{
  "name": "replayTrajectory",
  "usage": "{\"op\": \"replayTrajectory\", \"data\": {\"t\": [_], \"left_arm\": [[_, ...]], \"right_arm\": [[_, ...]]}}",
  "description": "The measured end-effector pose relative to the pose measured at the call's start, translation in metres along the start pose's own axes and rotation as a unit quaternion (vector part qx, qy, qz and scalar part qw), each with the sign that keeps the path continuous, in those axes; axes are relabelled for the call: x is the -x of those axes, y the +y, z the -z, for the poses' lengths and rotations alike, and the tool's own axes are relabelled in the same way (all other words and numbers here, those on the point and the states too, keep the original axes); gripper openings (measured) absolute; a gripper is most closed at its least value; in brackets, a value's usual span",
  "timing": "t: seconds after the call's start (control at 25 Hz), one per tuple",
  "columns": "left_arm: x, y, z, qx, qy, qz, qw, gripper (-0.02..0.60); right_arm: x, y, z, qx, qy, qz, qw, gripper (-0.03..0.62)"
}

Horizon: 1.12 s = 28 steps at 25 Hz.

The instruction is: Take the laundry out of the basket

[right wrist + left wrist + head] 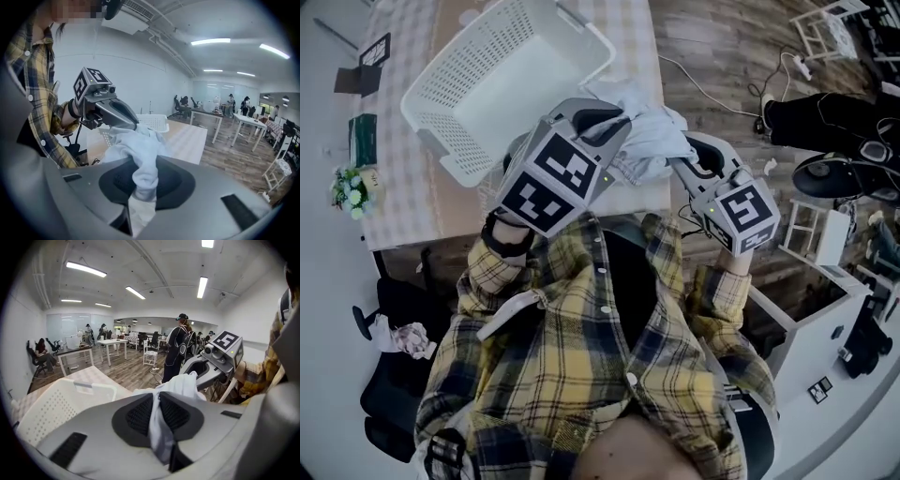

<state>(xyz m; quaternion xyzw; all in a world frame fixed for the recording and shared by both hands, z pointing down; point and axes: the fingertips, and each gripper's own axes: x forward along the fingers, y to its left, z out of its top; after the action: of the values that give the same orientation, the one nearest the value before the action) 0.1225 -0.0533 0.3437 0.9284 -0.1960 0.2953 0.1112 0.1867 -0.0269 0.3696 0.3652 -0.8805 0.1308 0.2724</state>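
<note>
A person in a yellow plaid shirt (581, 356) lifts a pale, crumpled garment (649, 139) between 2 hand-held grippers, outside the white perforated basket (511, 61) that sits on the checked table (398, 178). The left gripper (614, 120) has its jaws drawn to a narrow gap on 1 fold of the garment. In the left gripper view the white fabric runs down between the 2 dark ribbed pads (138, 416) and is pinched there. The right gripper (680, 161) clamps another part of the same garment, and in the right gripper view a thick bunch of cloth is squeezed between its own pads (115, 180). The 2 grippers point toward each other with their tips close together. The garment is bunched between them in the air, just beside the basket's near right corner and over the table's edge. A small bunch of flowers (352, 187) and a dark green box (364, 136) stand at the table's left side, well apart from the basket. A wood floor (722, 47) lies beyond the table, and both gripper views look out across an open office with white tables and strip lights, where several people sit or stand in the distance
</note>
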Motion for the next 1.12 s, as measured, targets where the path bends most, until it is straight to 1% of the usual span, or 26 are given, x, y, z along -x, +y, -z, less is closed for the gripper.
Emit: {"op": "replayTrajectory", "data": {"t": [0.16,0.24,0.4,0.52,0.64,0.8,1.0,1.12], "left_arm": [[-0.019,0.002,0.034,0.028,0.011,-0.021,0.9993,0.072],[-0.031,0.003,0.052,0.05,0.014,-0.034,0.9981,0.083],[-0.049,0.007,0.084,0.102,0.015,-0.051,0.9934,0.091],[-0.053,0.009,0.096,0.124,0.015,-0.061,0.9903,0.094],[-0.051,0.013,0.099,0.132,0.011,-0.072,0.9885,0.099],[-0.045,0.016,0.099,0.134,0.005,-0.079,0.9878,0.115],[-0.027,0.024,0.089,0.134,-0.023,-0.096,0.986,0.117],[-0.011,0.025,0.077,0.132,-0.043,-0.095,0.9857,0.117]], "right_arm": [[-0.023,0.001,0.034,-0.039,0.017,-0.014,0.999,0.106],[-0.034,0.002,0.051,-0.056,0.032,-0.015,0.998,0.109],[-0.055,0.005,0.078,-0.073,0.066,-0.027,0.995,0.112],[-0.062,0.007,0.088,-0.083,0.078,-0.042,0.993,0.117],[-0.064,0.007,0.089,-0.085,0.079,-0.049,0.992,0.13],[-0.06,0.011,0.083,-0.066,0.08,-0.057,0.993,0.15],[-0.04,0.007,0.064,-0.058,0.063,-0.065,0.994,0.209],[-0.022,0.002,0.053,-0.041,0.06,-0.058,0.996,0.212]]}}
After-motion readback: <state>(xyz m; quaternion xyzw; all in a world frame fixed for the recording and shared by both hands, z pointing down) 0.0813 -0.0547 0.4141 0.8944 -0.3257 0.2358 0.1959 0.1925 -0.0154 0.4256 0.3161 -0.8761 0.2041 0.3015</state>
